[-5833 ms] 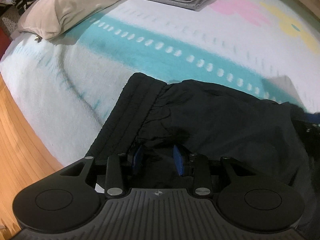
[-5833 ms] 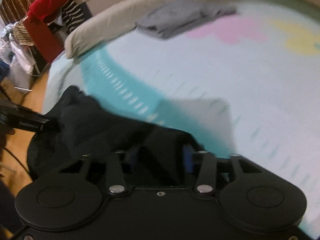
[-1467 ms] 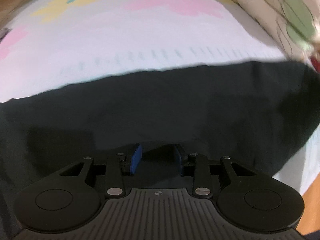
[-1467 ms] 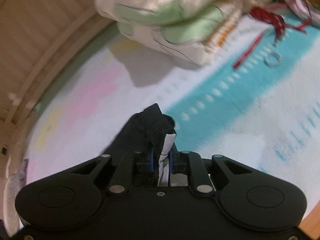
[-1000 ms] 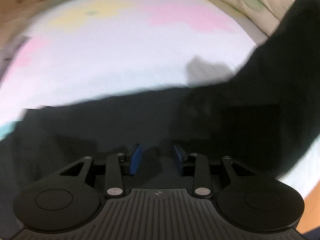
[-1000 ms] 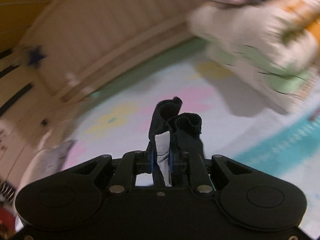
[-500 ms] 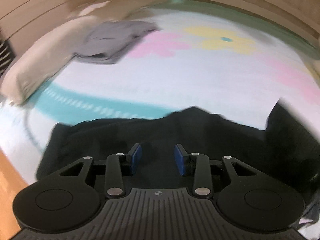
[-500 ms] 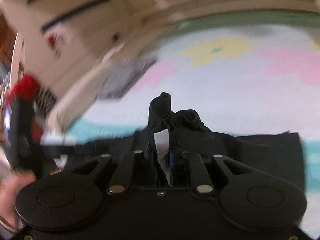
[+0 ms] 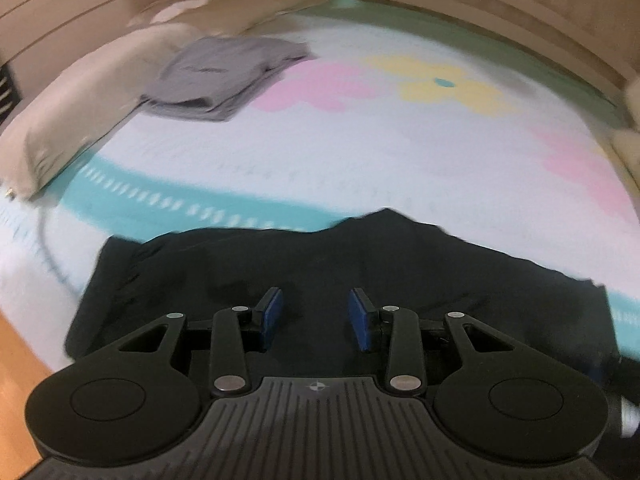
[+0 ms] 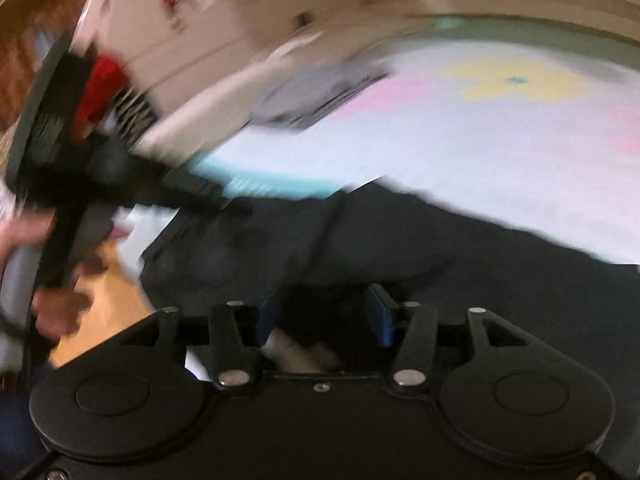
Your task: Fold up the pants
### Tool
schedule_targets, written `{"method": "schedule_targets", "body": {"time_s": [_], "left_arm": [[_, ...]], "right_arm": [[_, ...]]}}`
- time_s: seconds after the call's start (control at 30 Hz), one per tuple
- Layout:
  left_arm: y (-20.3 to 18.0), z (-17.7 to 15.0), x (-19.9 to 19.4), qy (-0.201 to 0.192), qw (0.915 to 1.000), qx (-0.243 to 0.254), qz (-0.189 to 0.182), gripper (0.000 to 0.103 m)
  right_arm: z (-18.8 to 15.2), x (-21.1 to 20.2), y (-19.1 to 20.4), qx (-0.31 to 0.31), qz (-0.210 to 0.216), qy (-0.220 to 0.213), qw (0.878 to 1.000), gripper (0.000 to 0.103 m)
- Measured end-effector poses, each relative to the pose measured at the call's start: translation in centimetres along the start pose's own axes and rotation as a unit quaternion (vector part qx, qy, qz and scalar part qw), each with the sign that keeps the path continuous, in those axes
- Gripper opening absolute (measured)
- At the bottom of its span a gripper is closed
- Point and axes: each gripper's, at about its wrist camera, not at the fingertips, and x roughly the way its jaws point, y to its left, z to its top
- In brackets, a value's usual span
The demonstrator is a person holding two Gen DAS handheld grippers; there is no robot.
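The black pants [image 9: 360, 256] lie folded over on the flowered bed sheet [image 9: 400, 152], close to its near edge. My left gripper [image 9: 316, 314] hovers just over them, its blue pads [image 9: 272, 314] apart with only flat cloth beneath. In the right wrist view the pants [image 10: 440, 248] spread across the middle. My right gripper [image 10: 324, 312] is low over them with its jaws opening. A bunched bit of black cloth with a white label [image 10: 296, 348] sits loose between the pads, which do not press on it. The picture is blurred.
A folded grey garment [image 9: 224, 76] lies at the back left against a beige pillow [image 9: 80, 120]. Wooden floor [image 9: 20, 352] shows past the bed's left edge. A person's hand [image 10: 52, 312] holds the other gripper's handle at the left of the right wrist view.
The right gripper carried the pinched pants end across and down onto the rest of the pants, then its pads parted from the cloth. The left gripper swung left over the pants, its pads unchanged.
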Motion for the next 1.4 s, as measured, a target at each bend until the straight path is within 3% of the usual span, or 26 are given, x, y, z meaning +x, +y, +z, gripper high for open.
{"method": "schedule_targets", "body": {"time_s": [0.17,0.27,0.37,0.53,0.77,0.83,1.07,1.17,1.2,1.23,1.3,1.4], "left_arm": [[-3.6,-0.7,1.1,0.023,0.998,0.042,-0.04,0.036],[-4.8,-1.4,2.0,0.043,0.9961,0.06,-0.049,0.036],[-4.5,-1.8,3.0,0.058,0.9964,0.059,-0.02,0.036],[-2.7,-2.8,4.6,0.1,0.9937,0.045,-0.021,0.036],[-2.3,-4.7,6.9,0.128,0.9883,0.081,-0.017,0.038],[-2.4,-4.5,6.8,0.125,0.9883,0.086,-0.017,0.039],[-0.6,-3.8,7.0,0.134,0.9895,0.032,-0.044,0.039],[-0.5,-3.7,6.9,0.134,0.9897,0.027,-0.043,0.039],[-0.6,-3.6,6.9,0.133,0.9899,0.028,-0.042,0.039],[-0.7,-3.6,6.8,0.131,0.9901,0.029,-0.041,0.039],[-0.6,-3.2,6.4,0.124,0.9912,0.028,-0.037,0.039],[0.4,-2.1,4.0,0.082,0.9958,0.015,-0.038,0.038]], "right_arm": [[0.0,-1.5,-7.6,0.083,-0.105,-0.004,0.991,0.055],[-0.7,-1.7,-9.4,0.108,-0.117,0.012,0.987,0.047],[-1.3,-0.9,-7.7,0.088,-0.101,0.02,0.991,0.047],[-1.6,0.9,-2.1,-0.016,-0.044,0.03,0.998,0.047],[-3.6,3.4,3.5,-0.119,-0.014,0.055,0.991,0.047],[-4.5,3.9,4.1,-0.141,-0.017,0.063,0.988,0.047],[-6.4,4.1,5.5,-0.196,-0.031,0.064,0.978,0.047],[-6.8,4.6,6.2,-0.221,-0.057,0.057,0.972,0.046],[-6.8,4.8,6.2,-0.222,-0.064,0.057,0.971,0.042],[-6.8,4.9,6.0,-0.216,-0.064,0.061,0.972,0.019],[-6.2,5.2,5.9,-0.198,-0.067,0.062,0.976,0.016],[-5.4,3.5,6.9,-0.194,-0.054,0.013,0.979,0.015]]}}
